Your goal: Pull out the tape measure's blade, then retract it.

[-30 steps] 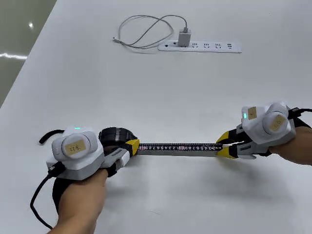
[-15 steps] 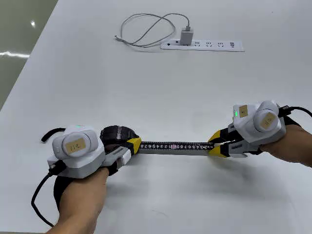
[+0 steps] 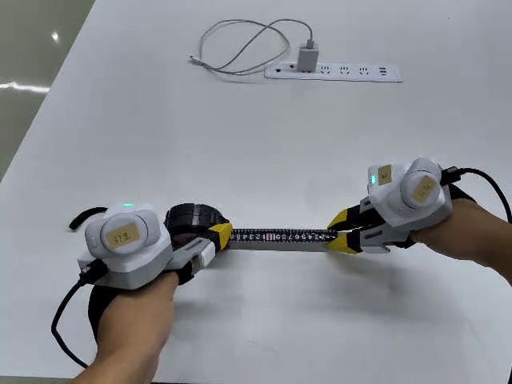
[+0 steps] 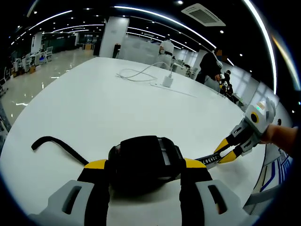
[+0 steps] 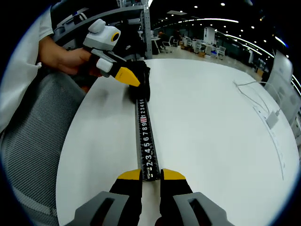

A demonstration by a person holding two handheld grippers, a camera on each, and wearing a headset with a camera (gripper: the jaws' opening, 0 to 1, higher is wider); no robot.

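Observation:
A black tape measure case (image 3: 192, 220) (image 4: 145, 160) (image 5: 140, 84) rests on the white table, and my left gripper (image 3: 214, 237) (image 4: 143, 165) is shut on it. Its blade (image 3: 278, 237) (image 5: 145, 143), dark with white numbers, runs rightward out of the case to my right gripper (image 3: 340, 230) (image 5: 150, 175), which is shut on the blade's tip. In the left gripper view the right gripper (image 4: 227, 149) holds the blade's far end (image 4: 207, 160). A black wrist strap (image 4: 54, 143) (image 3: 82, 218) trails from the case.
A white power strip (image 3: 336, 71) with a plugged charger (image 3: 308, 57) and a looped grey cable (image 3: 236, 44) lies at the table's far side. The table's left edge (image 3: 40, 112) drops to a glossy floor. A mesh chair (image 5: 33, 155) stands beside the table.
My right gripper has moved left toward the case with the blade's tip in it, so less blade is out. The left gripper and case have stayed put.

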